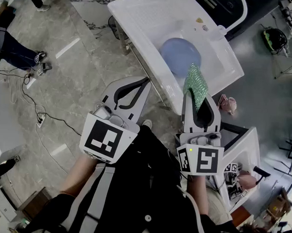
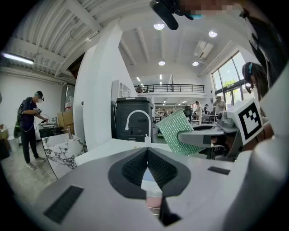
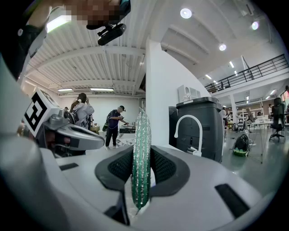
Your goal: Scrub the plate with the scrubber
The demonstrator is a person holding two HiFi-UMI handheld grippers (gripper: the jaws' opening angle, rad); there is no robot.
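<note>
Scrubbing was not yet under way: the green mesh scrubber (image 1: 195,84) was clamped in the right claw (image 1: 198,97) and held near the blue plate (image 1: 179,55), which lay in the white sink (image 1: 140,18) toward its near edge. The left claw (image 1: 146,81) was closed on nothing. Left unsteadied, the plate could be pushed around the slick basin once pressure was applied.
</note>
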